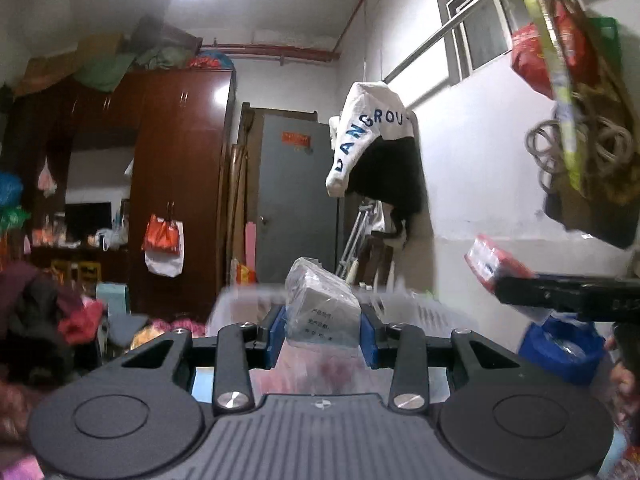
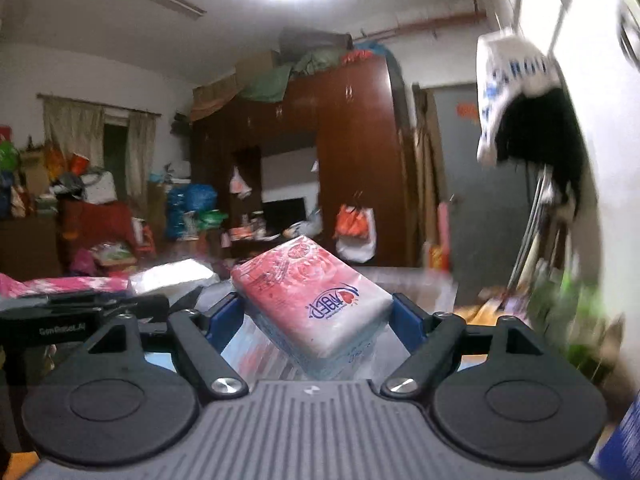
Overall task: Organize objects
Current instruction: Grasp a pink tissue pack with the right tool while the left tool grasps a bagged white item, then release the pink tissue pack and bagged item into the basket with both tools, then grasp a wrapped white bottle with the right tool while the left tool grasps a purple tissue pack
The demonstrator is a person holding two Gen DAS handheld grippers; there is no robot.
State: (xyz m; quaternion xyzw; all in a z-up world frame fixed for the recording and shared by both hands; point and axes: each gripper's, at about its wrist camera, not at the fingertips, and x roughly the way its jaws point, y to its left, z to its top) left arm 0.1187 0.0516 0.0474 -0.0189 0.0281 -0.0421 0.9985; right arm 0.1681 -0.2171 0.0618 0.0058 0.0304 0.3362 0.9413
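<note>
The left hand-held gripper [image 1: 323, 325] pinches a grey box in crinkly plastic wrap [image 1: 322, 304], the right hand-held gripper [image 2: 318, 312] a soft pink rectangular tissue pack [image 2: 312, 300]

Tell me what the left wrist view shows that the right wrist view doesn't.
Only the left wrist view: the left gripper shut on a grey box in clear plastic wrap, a wall window, and hanging bags with coiled rope. Only the right wrist view: the right gripper shut on a pink tissue pack, and a curtained window. Both: the brown wardrobe, grey door and white lettered garment.
</note>
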